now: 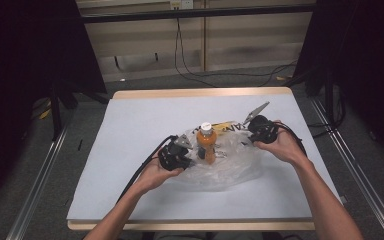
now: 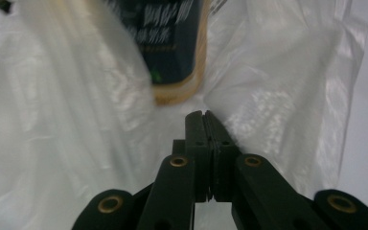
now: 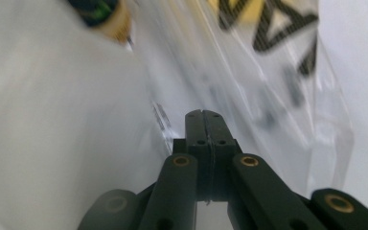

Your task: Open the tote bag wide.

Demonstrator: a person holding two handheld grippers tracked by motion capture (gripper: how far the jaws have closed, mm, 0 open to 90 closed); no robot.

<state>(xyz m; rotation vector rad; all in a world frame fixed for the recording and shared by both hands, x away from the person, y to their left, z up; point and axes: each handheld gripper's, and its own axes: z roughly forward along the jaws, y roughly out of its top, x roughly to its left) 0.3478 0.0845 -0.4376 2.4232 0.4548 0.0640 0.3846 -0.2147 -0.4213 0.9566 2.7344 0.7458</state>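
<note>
Both grippers, left and right, fingers clamped on the bag around the bottle, should lift evenly to keep it upright.

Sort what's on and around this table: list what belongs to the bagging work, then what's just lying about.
In the job:
- clear crinkled plastic bag with black and yellow print
- orange drink bottle with white cap, upright inside the bag
- left hand-held gripper, shut on the bag
- right hand-held gripper, shut on the bag

Lying about:
- black cables on the floor

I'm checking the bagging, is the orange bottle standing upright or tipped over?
Upright: the orange bottle stands with its white cap on top, amid the clear plastic bag.
</note>
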